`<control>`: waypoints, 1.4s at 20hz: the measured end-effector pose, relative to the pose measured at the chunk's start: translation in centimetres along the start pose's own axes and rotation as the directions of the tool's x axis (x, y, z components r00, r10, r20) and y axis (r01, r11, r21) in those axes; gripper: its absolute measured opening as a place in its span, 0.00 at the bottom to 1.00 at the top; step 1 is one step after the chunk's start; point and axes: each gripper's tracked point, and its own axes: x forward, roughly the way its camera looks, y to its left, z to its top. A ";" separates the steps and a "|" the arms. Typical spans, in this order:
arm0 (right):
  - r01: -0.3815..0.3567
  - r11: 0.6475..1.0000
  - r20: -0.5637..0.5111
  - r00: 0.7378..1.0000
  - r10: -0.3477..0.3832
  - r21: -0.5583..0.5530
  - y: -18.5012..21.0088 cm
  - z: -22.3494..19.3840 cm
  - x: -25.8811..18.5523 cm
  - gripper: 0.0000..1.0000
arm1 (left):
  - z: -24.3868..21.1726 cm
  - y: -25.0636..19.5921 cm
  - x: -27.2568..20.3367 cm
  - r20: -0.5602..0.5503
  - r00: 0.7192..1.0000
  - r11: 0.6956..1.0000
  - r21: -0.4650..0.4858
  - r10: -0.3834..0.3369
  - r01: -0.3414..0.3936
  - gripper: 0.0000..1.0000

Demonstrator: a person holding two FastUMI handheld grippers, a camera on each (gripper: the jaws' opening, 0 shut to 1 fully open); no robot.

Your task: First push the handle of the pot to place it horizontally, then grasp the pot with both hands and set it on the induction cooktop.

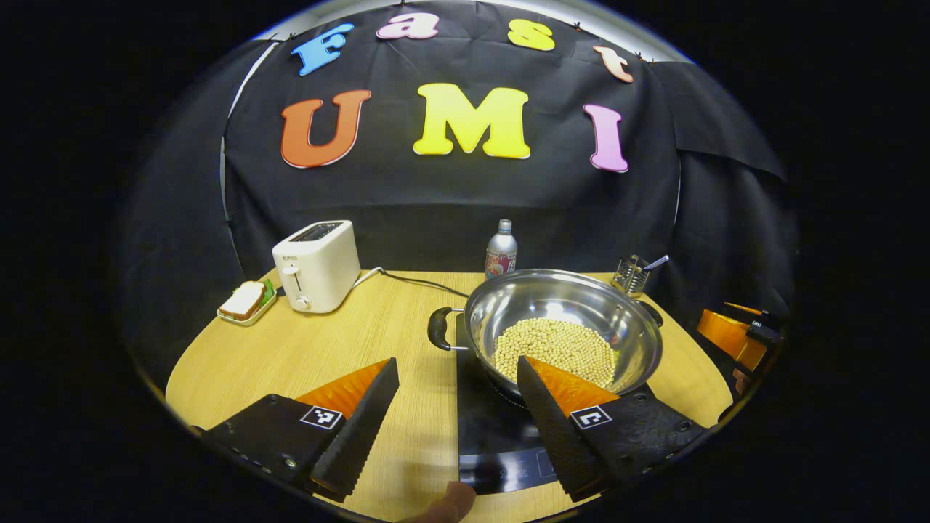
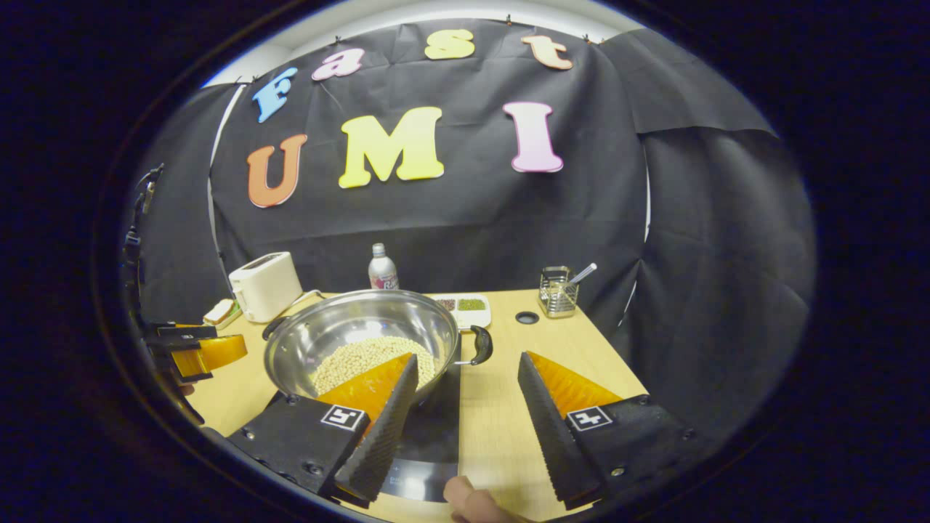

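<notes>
Steel pot (image 1: 563, 327), holding pale beans: seated on the black induction cooktop (image 1: 487, 428), its 2 handles lying level. Left gripper (image 1: 458, 378): jaws wide apart, holding nothing, short of the pot. Right gripper (image 2: 465, 370): likewise spread and empty. Judgement: placement looks complete; nothing evidently left but pulling clear.

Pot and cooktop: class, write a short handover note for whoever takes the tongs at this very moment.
Left tongs: open, holding nothing, in front of the pot's left handle.
Right tongs: open, holding nothing, near the right handle.
Pot, holding beans, sits on the induction cooktop, handles pointing sideways.
Done: apparently the pot is placed.
Left: seemingly nothing; pull both tongs clear.
</notes>
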 end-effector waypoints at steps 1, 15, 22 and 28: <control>-0.003 1.000 0.014 1.000 0.003 0.007 0.1 0.0 -1.2 0.92 | 0.3 -0.4 -1.3 0.026 1.000 1.000 0.000 -0.007 0.007 0.98; 0.029 0.999 0.256 0.966 -0.031 0.014 -0.7 8.4 -19.4 0.99 | 9.0 -1.6 -20.9 0.327 0.945 0.999 0.022 0.016 -0.024 0.95; 0.015 1.000 0.396 0.918 -0.021 0.018 -1.0 11.0 -28.6 0.99 | 10.5 -1.3 -28.6 0.433 0.900 0.997 0.032 0.052 -0.073 0.95; 0.038 0.999 0.455 0.890 -0.030 -0.009 -1.9 10.3 -32.9 0.99 | 8.6 0.5 -31.9 0.458 0.888 0.998 0.026 0.041 -0.059 0.84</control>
